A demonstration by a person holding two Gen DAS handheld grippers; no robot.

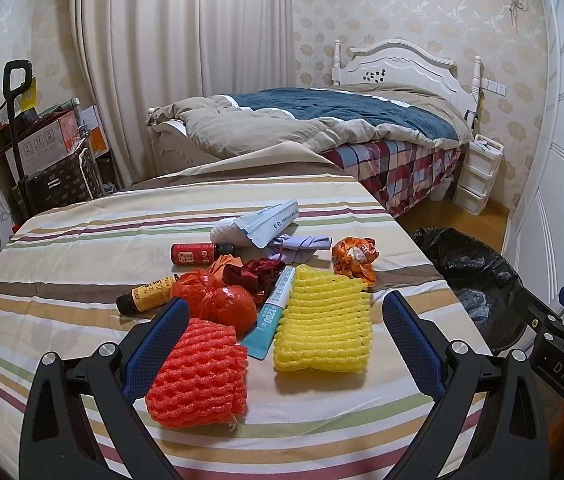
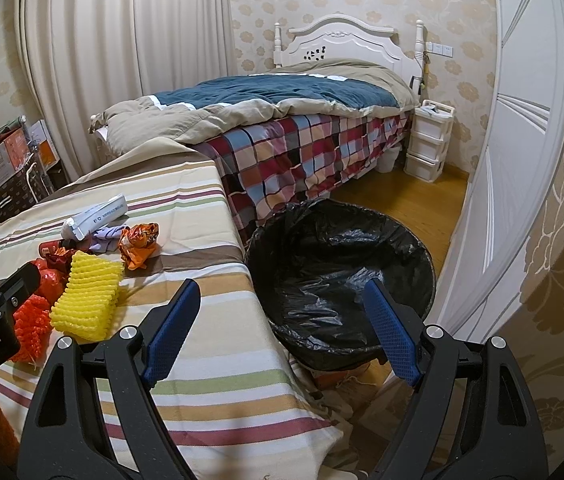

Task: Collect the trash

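Left gripper jaws wide apart, nothing held, low over the near end of the striped-cloth desk. Trash pile sits on the desk between and beyond its fingers: red foam net against the left finger, yellow foam net just right of it, teal tube lying between the two nets. Behind: tied red plastic bag, brown bottle with yellow label, red bottle, dark red wrapper, white paper packet, lilac cloth scrap, crumpled orange wrapper off to the right.

Right gripper also spread open, empty, at the desk's right edge, one finger over the cloth, the other over the black-lined trash bin. Bin stands on the floor just beside the desk, near the bed.
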